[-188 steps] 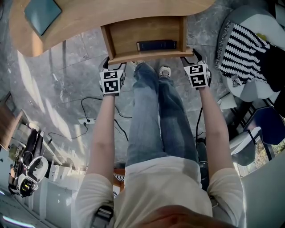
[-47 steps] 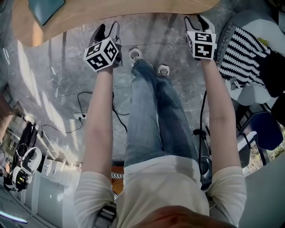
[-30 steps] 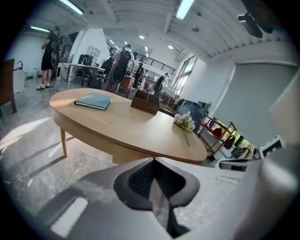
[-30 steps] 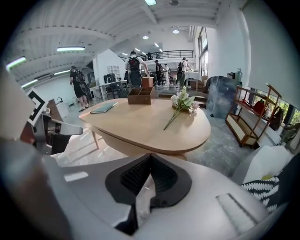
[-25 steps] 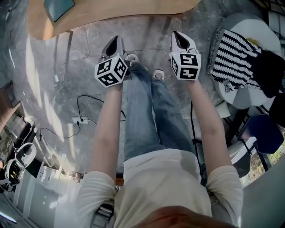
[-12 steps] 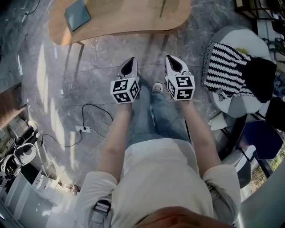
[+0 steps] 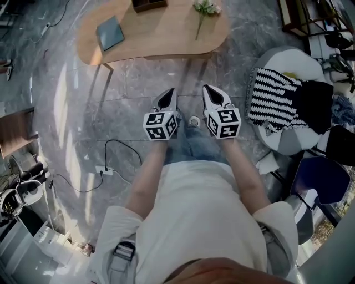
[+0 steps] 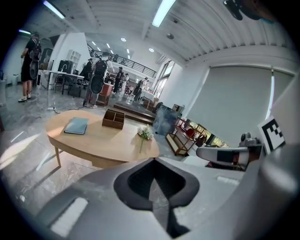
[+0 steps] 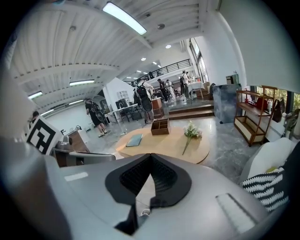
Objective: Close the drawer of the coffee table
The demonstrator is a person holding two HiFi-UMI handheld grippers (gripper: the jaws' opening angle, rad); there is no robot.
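The person stands back from the coffee table (image 7: 166, 41), well clear of it, with both arms held out in front. The left gripper (image 7: 168, 94) and the right gripper (image 7: 208, 91) hang side by side above the jeans (image 7: 194, 145), near each other but not touching, both pointing toward the table and tilted down. In its own view the left gripper (image 8: 154, 164) has its jaws pressed together with nothing in them. The right gripper (image 9: 150, 159) is the same, jaws closed tight on each other and empty. Neither touches the table.

The drawer (image 8: 108, 161) is pushed in under the table top; from the left gripper view its front shows as a wooden panel beneath the near edge, level with it. On the top lie a blue book (image 7: 110, 33) toward the left, a wooden box (image 7: 148, 4) at the far edge, and a flower (image 7: 204, 8) to the right of the box, all apart from one another.

To the person's right a striped cloth (image 7: 273, 101) is draped over a white seat (image 7: 288, 58), with a blue chair (image 7: 321, 178) nearer. On the grey floor to the left a black cable (image 7: 119, 145) runs to a power strip (image 7: 103, 170). Farther off in the hall, behind the table, several people stand by desks (image 8: 61, 75).
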